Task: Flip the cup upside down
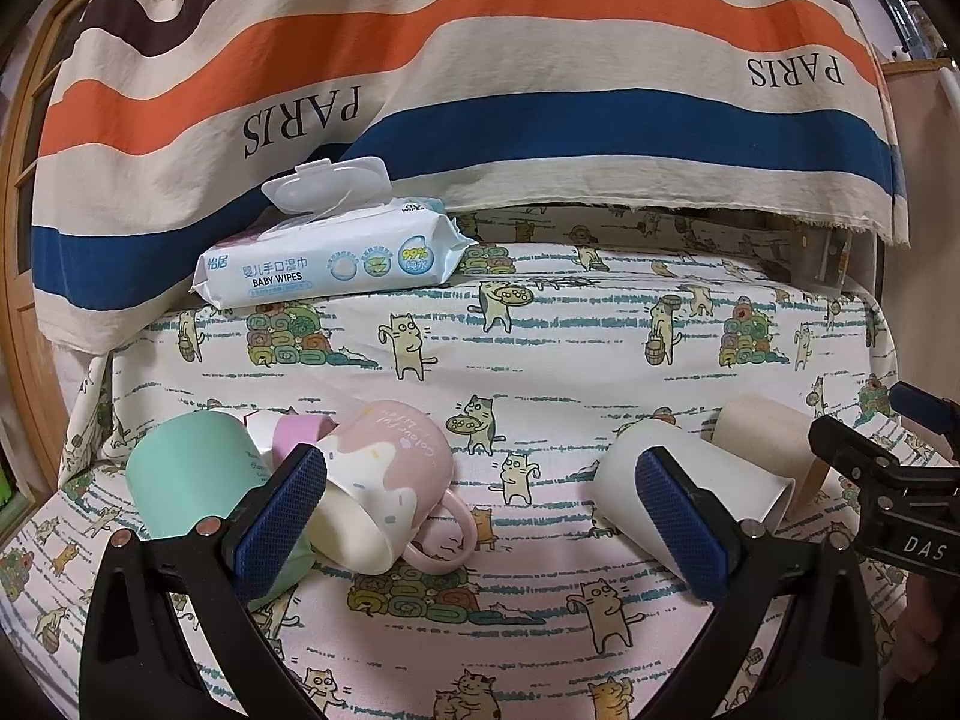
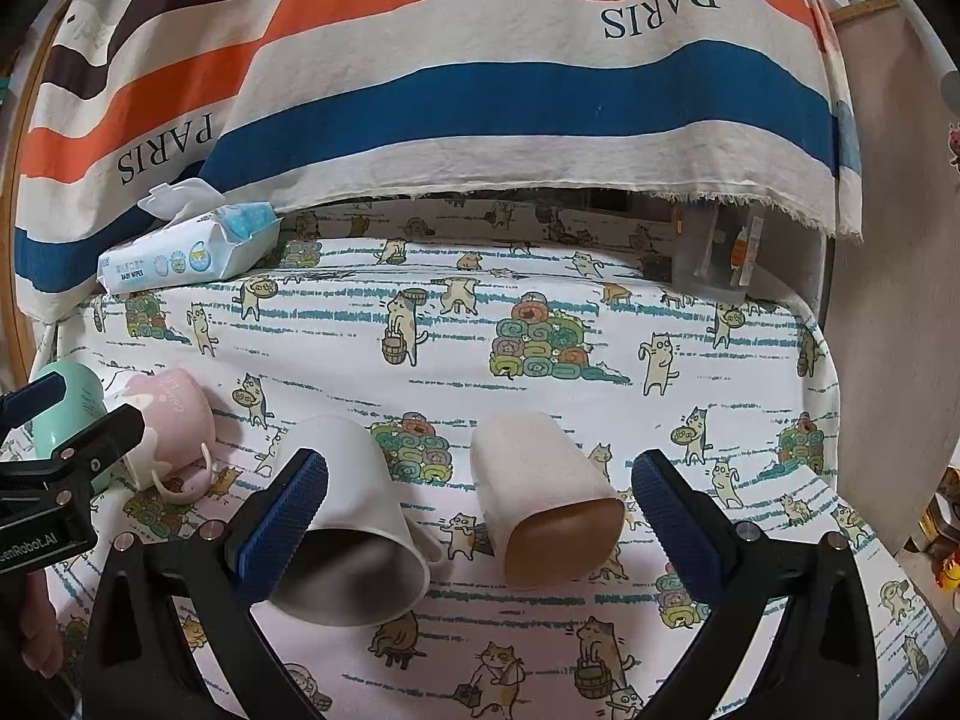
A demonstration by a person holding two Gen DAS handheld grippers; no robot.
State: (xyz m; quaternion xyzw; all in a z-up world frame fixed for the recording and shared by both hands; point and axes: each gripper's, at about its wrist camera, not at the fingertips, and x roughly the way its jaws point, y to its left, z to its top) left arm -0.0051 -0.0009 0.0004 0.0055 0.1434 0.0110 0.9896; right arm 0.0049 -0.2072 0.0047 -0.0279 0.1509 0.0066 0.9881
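Several cups lie on their sides on the cat-print cloth. A mint cup (image 1: pixel 180 474) and a pink mug (image 1: pixel 390 480) with a handle lie at the left; the mug also shows in the right wrist view (image 2: pixel 180 420). A white mug (image 2: pixel 354 516) and a beige cup (image 2: pixel 540 492) with a brown inside lie toward the right, mouths toward the camera. My left gripper (image 1: pixel 480 516) is open and empty, its left finger in front of the pink mug. My right gripper (image 2: pixel 480 516) is open and empty, its fingers either side of the white mug and beige cup.
A pack of baby wipes (image 1: pixel 324 264) with its lid up lies at the back left. A striped PARIS cloth (image 1: pixel 480 90) hangs behind. A clear container (image 2: pixel 720 258) stands at the back right. The table's rounded edge (image 2: pixel 822 324) falls away at the right.
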